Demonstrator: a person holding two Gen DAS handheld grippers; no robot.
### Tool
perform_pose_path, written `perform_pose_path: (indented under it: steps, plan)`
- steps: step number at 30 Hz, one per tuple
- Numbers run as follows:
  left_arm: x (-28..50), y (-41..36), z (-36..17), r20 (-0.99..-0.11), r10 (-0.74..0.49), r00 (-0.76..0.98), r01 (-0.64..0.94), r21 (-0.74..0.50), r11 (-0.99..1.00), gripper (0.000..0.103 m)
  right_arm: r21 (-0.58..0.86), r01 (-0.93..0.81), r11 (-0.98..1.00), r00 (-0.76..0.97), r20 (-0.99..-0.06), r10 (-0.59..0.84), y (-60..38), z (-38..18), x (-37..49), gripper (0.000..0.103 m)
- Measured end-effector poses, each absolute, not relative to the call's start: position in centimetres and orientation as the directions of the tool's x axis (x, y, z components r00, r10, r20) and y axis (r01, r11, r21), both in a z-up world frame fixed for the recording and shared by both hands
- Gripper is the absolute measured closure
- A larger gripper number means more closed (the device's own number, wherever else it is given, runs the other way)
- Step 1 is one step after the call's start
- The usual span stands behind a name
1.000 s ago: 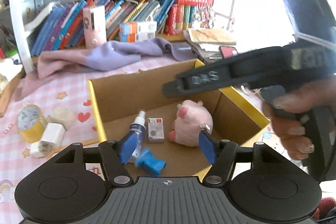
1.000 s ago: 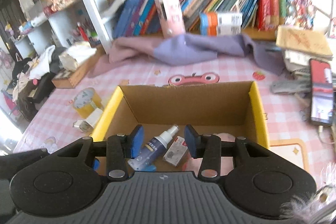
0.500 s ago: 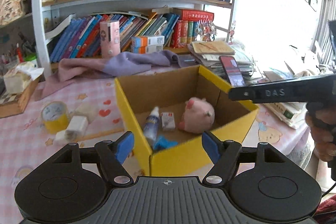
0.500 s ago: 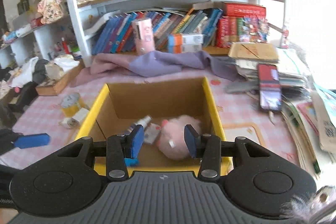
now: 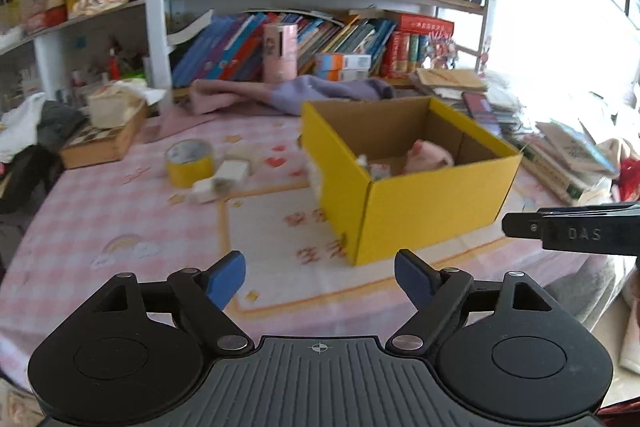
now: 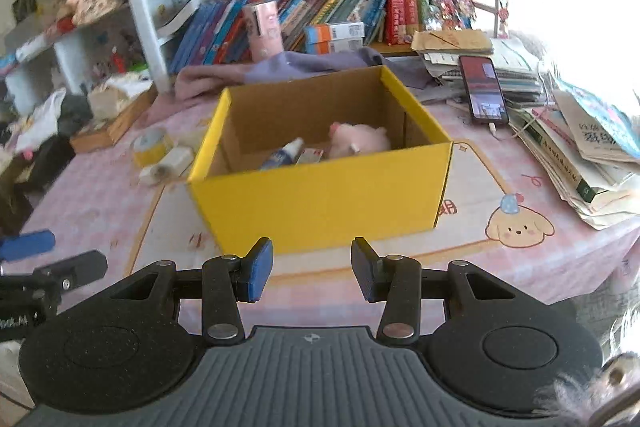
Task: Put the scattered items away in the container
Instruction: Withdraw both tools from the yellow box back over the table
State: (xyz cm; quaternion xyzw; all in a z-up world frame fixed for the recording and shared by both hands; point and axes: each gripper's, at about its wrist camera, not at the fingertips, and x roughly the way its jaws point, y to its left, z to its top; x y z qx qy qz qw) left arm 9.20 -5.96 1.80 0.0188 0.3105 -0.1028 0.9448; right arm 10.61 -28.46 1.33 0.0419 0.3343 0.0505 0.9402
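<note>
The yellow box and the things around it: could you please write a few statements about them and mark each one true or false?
1. A pink plush toy lies inside the yellow box. True.
2. The roll of yellow tape is inside the box. False: it stands on the tablecloth, beside the box.
3. The left gripper holds a spray bottle. False: it is open and empty; the spray bottle lies in the box.
4. The right gripper is open and holds nothing. True.
5. A phone rests on the pile of books beside the box. True.
</note>
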Motion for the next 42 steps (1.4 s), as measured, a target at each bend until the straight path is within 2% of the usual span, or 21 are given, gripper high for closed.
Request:
perform_pose_path:
  steps: [5,11,19,42]
  plan:
    - [6.9,-4.3,1.1,-0.602,-0.173,0.780,0.200,-0.023,0.980,0.013,0.110,-0.094,0.989,0.765,-0.627,0.143,-26.2,1.0,8.3,0.057]
    - [5.4,-2.2,0.7,-0.618,-0.162,0.769,0.175,-0.040,0.984,0.012,0.106,-0.133,0.985,0.754,-0.634,0.170,-23.7,0.9,6.6,0.045]
    - [3.8,0.1,1.0,-0.604,-0.140,0.785,0.152,-0.031,0.988,0.008,0.109,-0.175,0.979,0.747,-0.633,0.204,-20.9,1.3,5.9,0.037]
    - [2.3,6.2,0.7,-0.605,-0.069,0.793,0.058,-0.037,0.998,0.006,0.079,-0.311,0.947,0.710,-0.643,0.287,-13.4,1.3,6.2,0.032]
